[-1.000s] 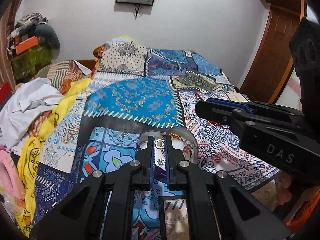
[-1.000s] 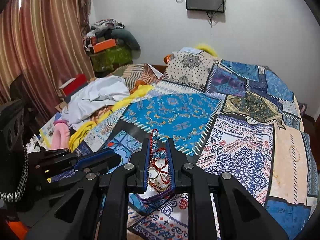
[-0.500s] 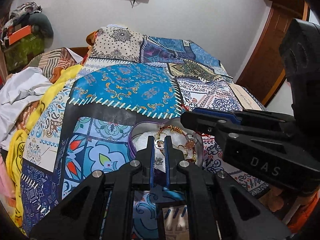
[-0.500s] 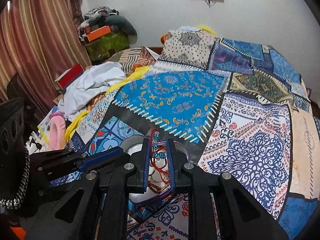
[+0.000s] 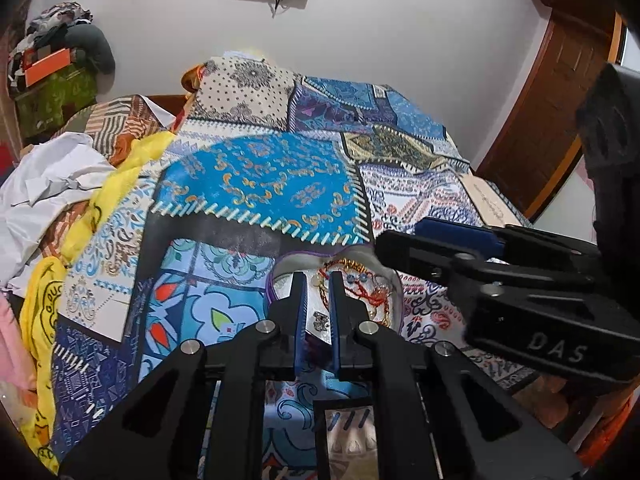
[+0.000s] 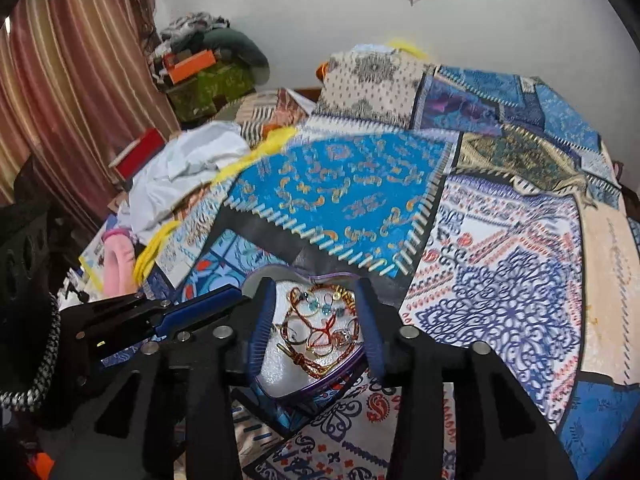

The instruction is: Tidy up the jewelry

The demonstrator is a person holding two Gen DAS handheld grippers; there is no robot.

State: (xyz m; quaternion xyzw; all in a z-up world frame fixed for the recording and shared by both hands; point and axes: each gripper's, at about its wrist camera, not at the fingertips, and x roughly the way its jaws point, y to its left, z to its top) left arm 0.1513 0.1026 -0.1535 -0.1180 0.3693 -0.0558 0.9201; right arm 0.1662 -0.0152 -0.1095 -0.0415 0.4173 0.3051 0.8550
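Note:
A heart-shaped white box with a purple rim (image 6: 320, 386) lies on the patchwork bedspread (image 6: 500, 280). Inside it lie a red and gold beaded necklace (image 6: 316, 336) and small blue-stone pieces. My right gripper (image 6: 316, 332) is open, its fingers spread on either side of the necklace, holding nothing. My left gripper (image 5: 318, 312) hovers over the near edge of the same box (image 5: 280, 280), its jaws a narrow gap apart with nothing clearly between them. A small silver piece (image 5: 319, 319) lies in the box below that gap. The right gripper's body (image 5: 520, 280) crosses the left wrist view at the right.
White, yellow and pink clothes (image 6: 188, 168) are piled along the bed's left side. Striped curtains (image 6: 60, 92) hang at the left. A green box with an orange case (image 6: 200, 80) stands in the far corner. A wooden door (image 5: 560, 100) is at the right.
My right gripper has opened and let go of the red beaded necklace, which now lies in the heart box. Both grippers have come lower and closer over the box.

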